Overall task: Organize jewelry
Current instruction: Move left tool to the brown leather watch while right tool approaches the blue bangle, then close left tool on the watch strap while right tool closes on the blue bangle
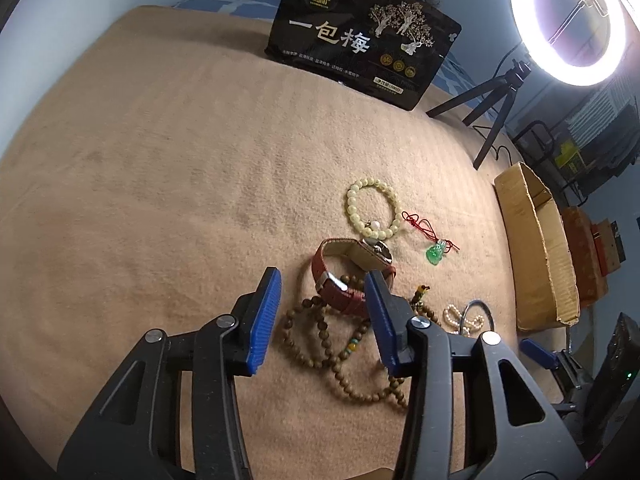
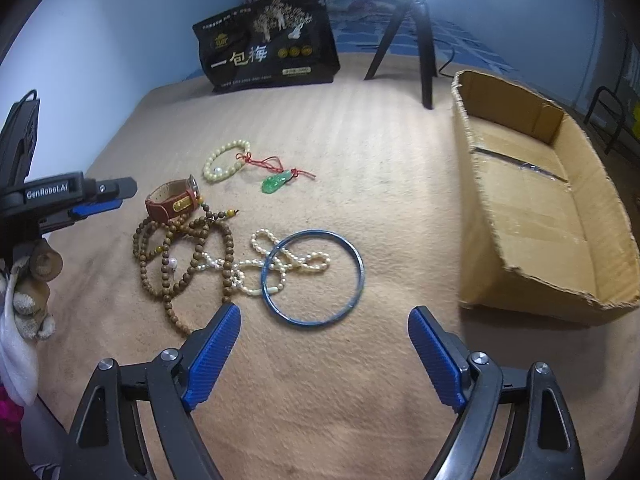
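Note:
Jewelry lies on a tan blanket. A red leather watch lies on brown wooden prayer beads. Beyond lie a pale yellow bead bracelet and a green jade pendant on red cord. A pearl strand runs under a blue bangle. My left gripper is open just above the watch and beads. My right gripper is open and empty, just short of the bangle. An open cardboard box stands to the right.
A black snack bag stands at the far edge. A ring light on a black tripod stands at the back right. A small plush toy sits at the left in the right wrist view.

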### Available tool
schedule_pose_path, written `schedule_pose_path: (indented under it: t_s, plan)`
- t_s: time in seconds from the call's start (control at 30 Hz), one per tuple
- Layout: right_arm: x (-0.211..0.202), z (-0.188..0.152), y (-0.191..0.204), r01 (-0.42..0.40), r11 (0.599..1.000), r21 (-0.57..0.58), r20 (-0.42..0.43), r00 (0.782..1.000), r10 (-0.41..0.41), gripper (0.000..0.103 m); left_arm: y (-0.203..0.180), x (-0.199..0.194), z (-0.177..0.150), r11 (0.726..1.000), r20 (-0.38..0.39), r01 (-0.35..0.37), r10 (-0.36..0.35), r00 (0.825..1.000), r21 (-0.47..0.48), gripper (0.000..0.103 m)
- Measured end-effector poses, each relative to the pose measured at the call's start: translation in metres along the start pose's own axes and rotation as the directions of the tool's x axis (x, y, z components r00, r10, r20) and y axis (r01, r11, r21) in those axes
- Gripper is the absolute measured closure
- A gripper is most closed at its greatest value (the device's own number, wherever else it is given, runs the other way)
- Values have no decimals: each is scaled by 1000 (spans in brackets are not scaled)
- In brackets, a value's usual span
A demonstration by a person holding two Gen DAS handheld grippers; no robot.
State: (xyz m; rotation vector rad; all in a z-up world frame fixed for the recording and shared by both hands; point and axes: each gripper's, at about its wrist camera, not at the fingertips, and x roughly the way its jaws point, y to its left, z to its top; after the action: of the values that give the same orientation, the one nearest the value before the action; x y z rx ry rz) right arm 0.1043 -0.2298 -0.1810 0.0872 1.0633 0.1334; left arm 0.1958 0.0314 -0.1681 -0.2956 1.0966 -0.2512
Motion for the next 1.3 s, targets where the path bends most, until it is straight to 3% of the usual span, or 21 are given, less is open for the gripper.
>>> schedule_pose_path:
  t_s: [0.3,0.87,1.07,1.1,1.3]
  plan:
    - [24,10,4,16,1000,7,-36,999,-16,16,-2,25,8,1000,-41,23,-23,999,7,69]
    - [40,20,10,65,998,-4,-49,997,-66,16,-4,49,12,1000,-71,24,-23,997,10,74]
    - [41,24,14,63,998,-26,-45,997,-64,29,-3,52,16,1000,-75,20,-19,997,8,79]
    - [41,23,13,62,998,-26,-45,997,-63,29,-4,52,16,1000,-73,15,-14,997,9,87]
    - [39,21,12,53,998,-26,-38,998,-54,30,-5,55,16,1000,-63,3,-2,998,11,93]
